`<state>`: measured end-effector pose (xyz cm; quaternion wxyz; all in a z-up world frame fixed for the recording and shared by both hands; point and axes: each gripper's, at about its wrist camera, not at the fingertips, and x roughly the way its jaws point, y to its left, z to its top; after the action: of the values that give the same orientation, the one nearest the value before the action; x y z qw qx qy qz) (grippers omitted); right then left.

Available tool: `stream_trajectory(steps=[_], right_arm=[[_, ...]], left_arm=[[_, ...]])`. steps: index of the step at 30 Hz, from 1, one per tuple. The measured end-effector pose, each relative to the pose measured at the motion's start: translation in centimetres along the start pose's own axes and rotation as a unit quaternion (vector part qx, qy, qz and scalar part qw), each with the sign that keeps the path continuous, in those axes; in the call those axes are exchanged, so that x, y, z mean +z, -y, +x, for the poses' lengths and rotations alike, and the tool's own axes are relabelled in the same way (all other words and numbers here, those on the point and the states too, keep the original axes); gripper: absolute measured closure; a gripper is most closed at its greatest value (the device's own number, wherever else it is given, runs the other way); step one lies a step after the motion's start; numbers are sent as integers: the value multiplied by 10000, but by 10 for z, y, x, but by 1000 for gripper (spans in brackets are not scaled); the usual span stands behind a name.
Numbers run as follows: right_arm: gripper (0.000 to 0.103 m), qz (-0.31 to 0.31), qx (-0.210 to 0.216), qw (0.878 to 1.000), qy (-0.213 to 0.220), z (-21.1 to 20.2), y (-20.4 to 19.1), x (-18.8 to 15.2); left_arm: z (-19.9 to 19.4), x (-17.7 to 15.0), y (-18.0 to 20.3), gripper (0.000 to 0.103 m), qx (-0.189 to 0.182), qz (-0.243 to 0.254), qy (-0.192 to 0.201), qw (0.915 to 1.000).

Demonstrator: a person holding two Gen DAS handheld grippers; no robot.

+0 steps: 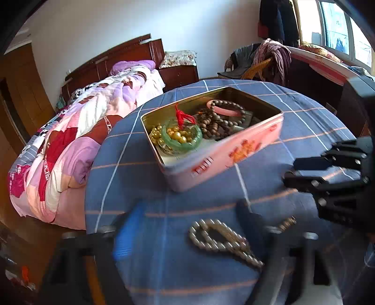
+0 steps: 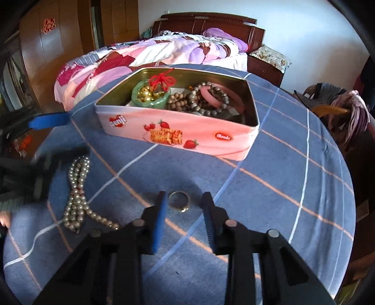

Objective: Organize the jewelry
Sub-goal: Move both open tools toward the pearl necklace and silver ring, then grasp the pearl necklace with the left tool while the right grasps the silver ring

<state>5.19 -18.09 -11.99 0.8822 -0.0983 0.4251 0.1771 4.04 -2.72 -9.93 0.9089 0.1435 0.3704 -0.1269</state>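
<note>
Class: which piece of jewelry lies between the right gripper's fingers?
The small gold ring, alone on the cloth between the right gripper fingers; the pearl strand lies off left.

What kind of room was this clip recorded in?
Most likely a home bedroom: a bed with a patchwork quilt and wooden headboard, a nightstand beside it, and wooden wardrobes along the wall.

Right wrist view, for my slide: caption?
Right gripper fingers straddle a gold ring near a pink jewelry tin.
</note>
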Motion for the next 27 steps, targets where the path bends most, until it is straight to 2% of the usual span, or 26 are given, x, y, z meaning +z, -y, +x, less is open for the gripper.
stream_trajectory(steps=[2,3,8,9,10,11,12,13,14,16,19,20,22,24,25,27], right_arm=[[86,-157,11,9999,25,-2,-5,-4],[89,-209,-5,9998,35,-4,-6,-5],[93,-213,-2,9998,54,-6,-8,-7],[93,-206,3,9998,56,-6,-8,-8],[93,-204,4,9998,55,-6,-7,-7],[93,-197,4,9998,49,-6,-7,-7],[93,-181,6,9998,42,-6,-7,-7],[89,-159,17,9999,33,-7,-6,-7],[73,-120,3,9999,41,-7,-5,-7],[49,-60,7,10000,9,-5,-3,-3],[60,-175,32,9998,-28,-3,-7,1],[72,-194,85,9998,-31,-2,-7,2],[85,-200,102,9997,-14,-2,-9,3],[87,-244,61,9997,-11,-2,-11,2],[94,-248,88,9997,-3,-3,-12,1],[95,-246,95,9997,6,-4,-12,-1]], left_arm=[[0,-5,5,21,-11,38,-48,10000],[2,-6,7,21,-25,19,-111,9999],[9,-10,17,23,-146,83,-206,9996],[13,-10,20,26,-153,159,-267,9994],[18,-11,22,41,-195,172,-327,9991],[20,-12,22,51,-295,161,-349,9988],[22,-11,20,51,-396,85,-310,9987],[22,-10,20,52,-380,85,-299,9988],[23,-8,21,59,-390,102,-288,9988],[23,-6,23,73,-256,235,-214,9992],[25,-5,20,87,-219,277,-148,9993],[25,-5,18,94,-213,257,-127,9994],[25,-5,13,98,-286,193,-104,9993],[24,-5,8,103,-397,105,-93,9991],[24,-6,7,103,-480,67,-112,9988],[22,-7,7,103,-517,57,-104,9986]])
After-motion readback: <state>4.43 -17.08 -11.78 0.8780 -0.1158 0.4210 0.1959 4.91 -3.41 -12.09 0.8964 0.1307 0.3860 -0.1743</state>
